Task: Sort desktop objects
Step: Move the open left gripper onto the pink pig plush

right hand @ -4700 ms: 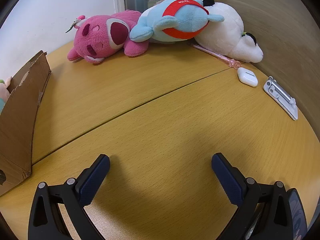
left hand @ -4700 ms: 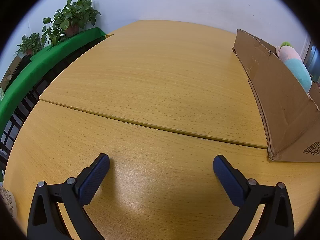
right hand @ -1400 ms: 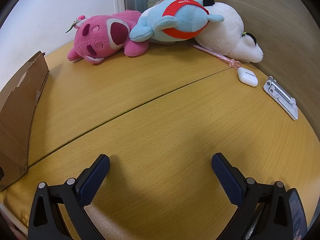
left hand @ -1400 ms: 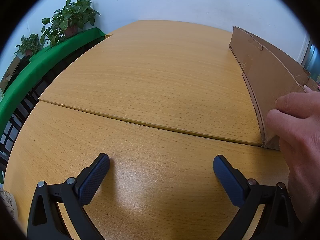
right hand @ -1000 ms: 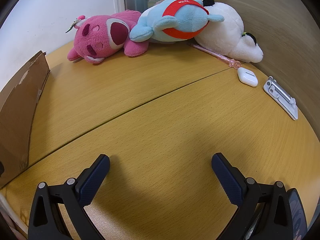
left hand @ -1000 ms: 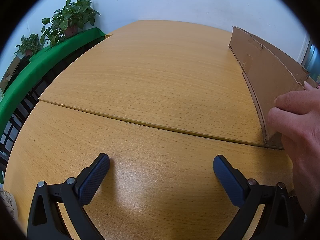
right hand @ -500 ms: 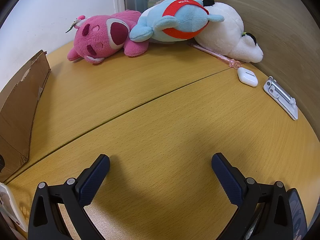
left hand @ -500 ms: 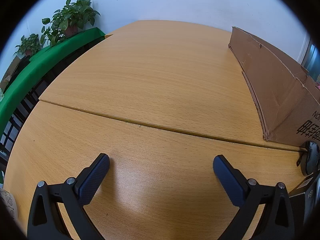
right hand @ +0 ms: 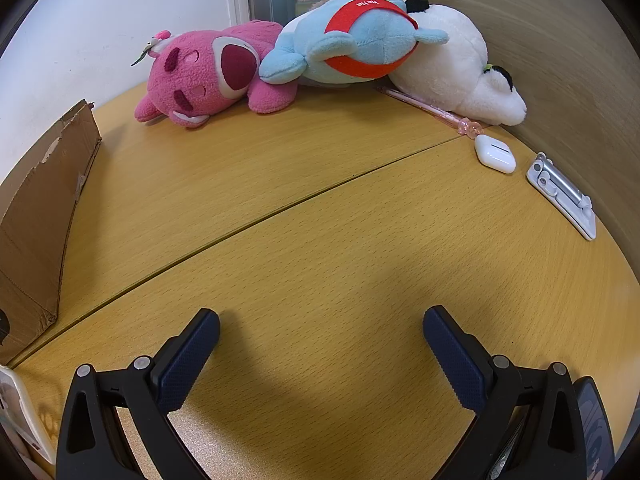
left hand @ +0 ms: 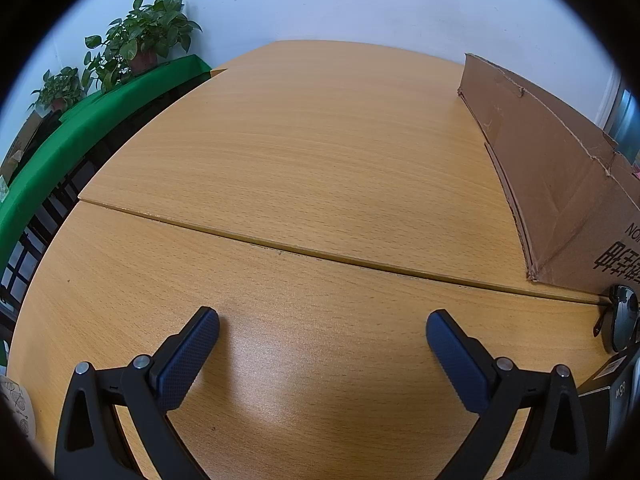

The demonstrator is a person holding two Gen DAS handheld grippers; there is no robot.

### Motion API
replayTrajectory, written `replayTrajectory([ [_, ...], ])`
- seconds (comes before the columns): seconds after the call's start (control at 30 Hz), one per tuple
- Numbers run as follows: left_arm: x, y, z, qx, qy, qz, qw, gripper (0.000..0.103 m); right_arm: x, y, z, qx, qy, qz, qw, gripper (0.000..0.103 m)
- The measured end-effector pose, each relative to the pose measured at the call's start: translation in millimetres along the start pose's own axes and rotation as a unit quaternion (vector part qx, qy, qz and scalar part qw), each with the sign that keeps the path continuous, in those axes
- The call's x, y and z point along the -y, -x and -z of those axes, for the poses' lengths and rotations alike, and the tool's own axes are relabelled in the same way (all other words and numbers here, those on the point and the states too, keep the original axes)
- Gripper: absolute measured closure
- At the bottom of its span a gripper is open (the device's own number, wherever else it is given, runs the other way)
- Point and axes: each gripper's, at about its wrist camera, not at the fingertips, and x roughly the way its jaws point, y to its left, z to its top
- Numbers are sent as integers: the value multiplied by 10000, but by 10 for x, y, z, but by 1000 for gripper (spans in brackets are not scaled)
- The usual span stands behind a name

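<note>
Your left gripper sits low over the desk with its jaws wide and nothing between them. To its right stands the box, with sunglasses just beside its near corner. Your right gripper is spread wide too, and empty. Far ahead lie the pink plush, blue plush and white plush (all touching); the pen, earbud case and metal stand lie far right.

Worktop light wood grain; cardboard box brown with black print. Pink plush has maroon patches, blue plush a red band, third plush white. Earbud case white, pen pink, jaws' pads dark blue, dotted.
</note>
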Motion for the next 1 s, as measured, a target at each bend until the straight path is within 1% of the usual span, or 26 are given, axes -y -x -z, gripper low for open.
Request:
replayTrajectory([
  [0.17, -19, 14, 15, 2, 21, -1, 10000, 0, 4, 6, 4, -3, 33, -21, 10000, 0],
  [0.23, -40, 49, 56, 6, 50, -26, 10000, 0, -4, 48, 58, -70, 265, -189, 9994, 0],
  [0.3, -53, 114, 134, 4, 95, -56, 9999, 0, -20, 88, 101, -275, 642, -445, 9966, 0],
  [0.37, -43, 203, 239, 1, -1, 10, 10000, 0, 28, 150, 176, -386, 752, -531, 9950, 0],
  [0.4, -19, 290, 315, 54, -128, 33, 9999, 0, 103, 219, 244, -396, 676, -645, 9948, 0],
  [0.47, 31, 529, 423, 262, -326, -26, 9991, 0, 187, 367, 351, -274, 660, -813, 9941, 0],
  [0.5, 82, 737, 498, 429, -421, 38, 9982, 0, 195, 520, 437, -98, 803, -782, 9937, 0],
  [0.53, 147, 905, 538, 556, -492, 119, 9972, 0, 187, 625, 487, -19, 903, -853, 9923, 0],
  [0.57, 210, 1093, 575, 695, -563, 205, 9958, 0, 151, 753, 535, 35, 1043, -1091, 9885, 0],
  [0.6, 288, 1299, 607, 868, -638, 317, 9937, 0, 73, 904, 601, 33, 1228, -1495, 9811, 0],
  [0.63, 381, 1517, 640, 1084, -741, 501, 9901, 0, -52, 1058, 676, -14, 1487, -1918, 9701, 0],
  [0.67, 473, 1699, 663, 1270, -826, 706, 9859, 0, -161, 1167, 738, -34, 1695, -2181, 9611, 0],
  [0.7, 581, 1879, 685, 1414, -833, 966, 9817, 0, -316, 1320, 827, -17, 1983, -2517, 9473, 0],
  [0.73, 665, 1978, 707, 1435, -774, 1200, 9793, 0, -481, 1481, 928, 24, 2225, -2853, 9322, 0],
  [0.77, 754, 2049, 714, 1394, -719, 1450, 9769, 0, -608, 1592, 1005, 22, 2382, -3142, 9190, 0],
  [0.8, 875, 2122, 736, 1313, -688, 1783, 9727, 0, -738, 1698, 1084, 14, 2527, -3453, 9038, 0],
  [0.87, 1053, 2200, 808, 1226, -703, 2082, 9678, 0, -938, 1811, 1215, 71, 2736, -3683, 8885, 0],
  [0.9, 1167, 2236, 870, 1207, -801, 2136, 9661, 0, -1063, 1841, 1286, 151, 2887, -3541, 8894, 0],
  [0.93, 1282, 2258, 950, 1229, -883, 2109, 9657, 0, -1155, 1831, 1333, 194, 3001, -3364, 8924, 0],
  [0.97, 1358, 2281, 1027, 1226, -976, 2076, 9656, 0, -1272, 1800, 1407, 177, 3161, -3142, 8950, 0],
  [1.0, 1437, 2278, 1077, 1188, -1057, 2048, 9658, 0, -1343, 1779, 1461, 128, 3264, -3031, 8952, 0],
])
